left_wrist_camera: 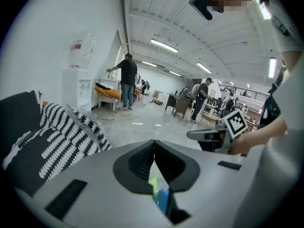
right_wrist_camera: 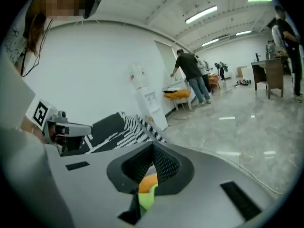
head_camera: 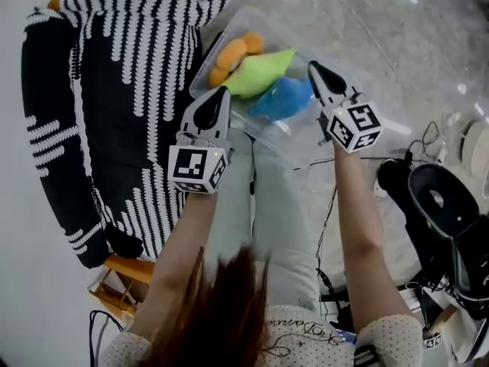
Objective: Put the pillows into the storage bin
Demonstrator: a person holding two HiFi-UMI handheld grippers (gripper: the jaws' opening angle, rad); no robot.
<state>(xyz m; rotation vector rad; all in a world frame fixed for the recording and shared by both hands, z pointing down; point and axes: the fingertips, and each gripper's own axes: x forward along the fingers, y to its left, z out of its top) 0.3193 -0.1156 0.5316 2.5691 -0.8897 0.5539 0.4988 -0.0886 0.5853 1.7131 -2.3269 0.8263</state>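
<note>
We look down and see a clear bin (head_camera: 290, 138) in the upper middle of the head view. Three pillows lie inside it. The orange pillow (head_camera: 233, 53) is at the upper left of the bin, the green pillow (head_camera: 263, 73) is in the middle, touching it, and the blue pillow (head_camera: 284, 98) is at the lower right, touching the green one. The left claw (head_camera: 222, 92) points at the bin's left side, just beside the green pillow. Its jaws are pressed together and hold nothing. The right claw (head_camera: 312, 66) points at the bin's right side, just beside the blue pillow. Its jaws are pressed together too, and we see nothing held in them. A big black and white striped cloth (head_camera: 130, 98) fills the left of the head view, next to the bin.
</note>
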